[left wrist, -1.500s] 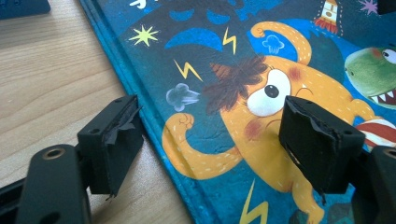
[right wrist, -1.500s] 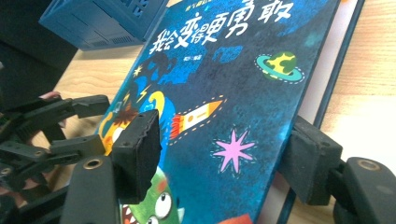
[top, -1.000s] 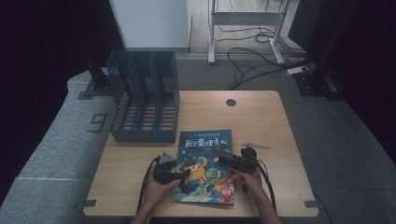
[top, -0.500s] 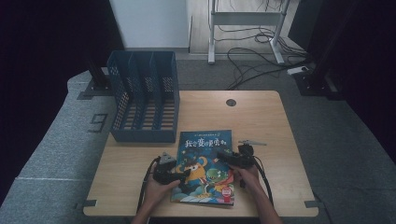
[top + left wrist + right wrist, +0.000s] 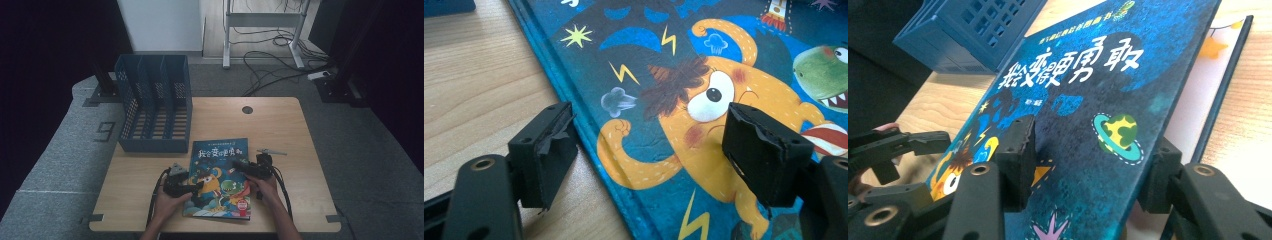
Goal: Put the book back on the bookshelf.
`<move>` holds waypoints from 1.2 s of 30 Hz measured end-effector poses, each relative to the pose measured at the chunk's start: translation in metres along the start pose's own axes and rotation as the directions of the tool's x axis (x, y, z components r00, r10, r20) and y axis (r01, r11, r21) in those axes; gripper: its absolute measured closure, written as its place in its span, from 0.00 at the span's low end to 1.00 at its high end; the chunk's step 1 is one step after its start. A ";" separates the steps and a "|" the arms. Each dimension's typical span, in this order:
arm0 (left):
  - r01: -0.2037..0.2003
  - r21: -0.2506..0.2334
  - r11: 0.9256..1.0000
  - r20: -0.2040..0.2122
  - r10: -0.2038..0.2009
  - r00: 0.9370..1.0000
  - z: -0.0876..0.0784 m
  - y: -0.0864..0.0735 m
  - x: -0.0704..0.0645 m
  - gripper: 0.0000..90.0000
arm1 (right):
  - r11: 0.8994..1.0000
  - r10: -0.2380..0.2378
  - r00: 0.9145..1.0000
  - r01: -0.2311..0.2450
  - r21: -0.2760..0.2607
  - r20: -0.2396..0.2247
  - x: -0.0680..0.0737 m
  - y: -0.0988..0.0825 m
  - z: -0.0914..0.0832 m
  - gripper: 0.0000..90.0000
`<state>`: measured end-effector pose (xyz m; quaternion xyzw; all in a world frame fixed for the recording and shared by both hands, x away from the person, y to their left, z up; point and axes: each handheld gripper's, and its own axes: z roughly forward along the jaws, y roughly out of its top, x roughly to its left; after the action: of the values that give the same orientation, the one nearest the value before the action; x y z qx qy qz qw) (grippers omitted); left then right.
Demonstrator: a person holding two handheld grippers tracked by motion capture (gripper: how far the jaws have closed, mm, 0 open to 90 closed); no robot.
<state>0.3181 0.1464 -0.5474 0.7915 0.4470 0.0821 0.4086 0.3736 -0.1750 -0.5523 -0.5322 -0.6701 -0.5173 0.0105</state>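
A blue picture book point(image 5: 220, 175) with an orange monster on its cover lies near the table's front edge. My left gripper point(image 5: 196, 187) sits at the book's left edge, open. In the left gripper view its jaws straddle the spine: one over the wood, one over the cover point(image 5: 724, 50). My right gripper point(image 5: 239, 166) is at the book's right edge. Its jaws have just been closing, with the raised cover point(image 5: 1088, 75) between them, one jaw above and one below. The pads do not pinch it. A white inner page point(image 5: 1198, 100) shows beneath.
A blue slotted file holder point(image 5: 155, 105) lies at the table's back left, just behind the book. The wooden table point(image 5: 290, 130) has a cable hole point(image 5: 247, 109) near its far edge. Cables trail from both grippers toward the front edge.
The right gripper has shifted slightly left onto the book's right edge. The left gripper and the book's position look the same.
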 end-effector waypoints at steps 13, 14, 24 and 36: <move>-0.004 -0.015 1.000 0.012 0.004 1.000 -0.005 0.001 0.000 0.25 | 0.998 0.059 0.991 -0.062 -0.023 -0.116 -0.004 0.005 -0.011 0.74; -0.005 -0.016 1.000 0.013 0.005 1.000 -0.006 0.001 0.000 0.25 | 0.998 0.052 0.989 -0.057 -0.040 -0.136 -0.003 0.006 -0.013 0.76; -0.028 -0.015 0.999 0.023 0.029 0.999 -0.010 0.001 -0.006 0.25 | 0.998 -0.004 0.994 -0.003 -0.060 -0.111 0.013 0.013 -0.025 0.78; -0.084 0.031 0.996 0.067 0.082 0.994 -0.007 -0.001 -0.021 0.24 | 0.993 0.037 0.997 -0.044 -0.109 -0.063 0.001 0.018 -0.038 0.80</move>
<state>0.3019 0.1347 -0.5388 0.8184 0.4015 0.0656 0.4059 0.3659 -0.2028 -0.5214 -0.5297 -0.6287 -0.5692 0.0118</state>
